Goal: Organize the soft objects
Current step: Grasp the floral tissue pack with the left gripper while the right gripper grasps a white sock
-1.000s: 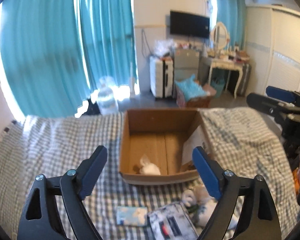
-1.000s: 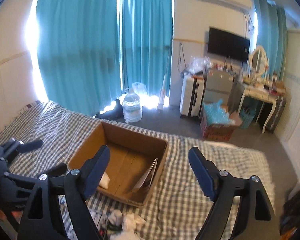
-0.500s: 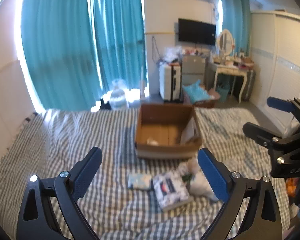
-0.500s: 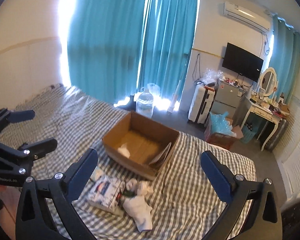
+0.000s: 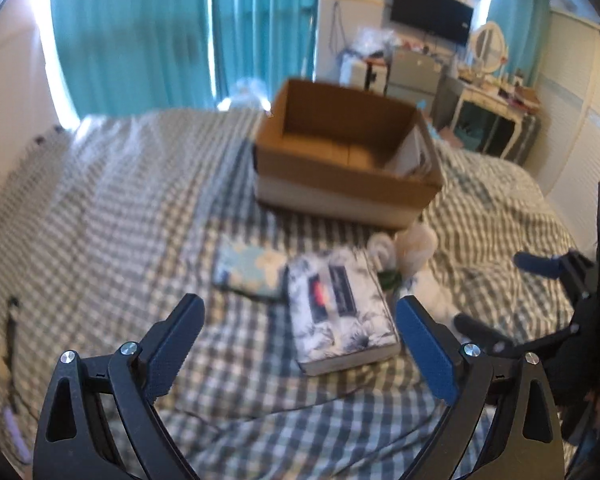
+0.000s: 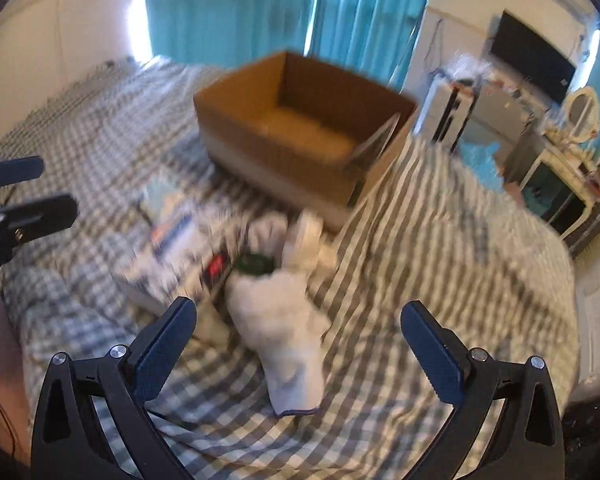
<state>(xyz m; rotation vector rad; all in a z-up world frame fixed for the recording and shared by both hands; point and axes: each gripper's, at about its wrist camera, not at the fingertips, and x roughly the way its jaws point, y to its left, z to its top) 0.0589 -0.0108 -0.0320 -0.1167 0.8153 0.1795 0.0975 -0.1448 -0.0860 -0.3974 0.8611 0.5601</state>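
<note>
An open cardboard box (image 5: 340, 184) stands on the checked bedspread (image 5: 100, 216); it also shows in the right wrist view (image 6: 268, 136). In front of it lie a patterned tissue pack (image 5: 340, 308), a small blue floral pack (image 5: 248, 272) and white socks (image 6: 284, 328), some rolled (image 5: 416, 240). My left gripper (image 5: 300, 344) is open and empty, just short of the tissue pack. My right gripper (image 6: 300, 344) is open and empty, low over the long white sock. Both views are blurred by motion.
Teal curtains (image 5: 180, 32) hang behind the bed. A television (image 5: 432, 20), a small fridge, a dressing table (image 5: 496, 104) and a wardrobe stand at the back right. A dark cable (image 5: 10, 320) lies on the bedspread at the left.
Both grippers have dropped down and forward toward the items in front of the box. They stayed open. The objects on the bed have not moved.
</note>
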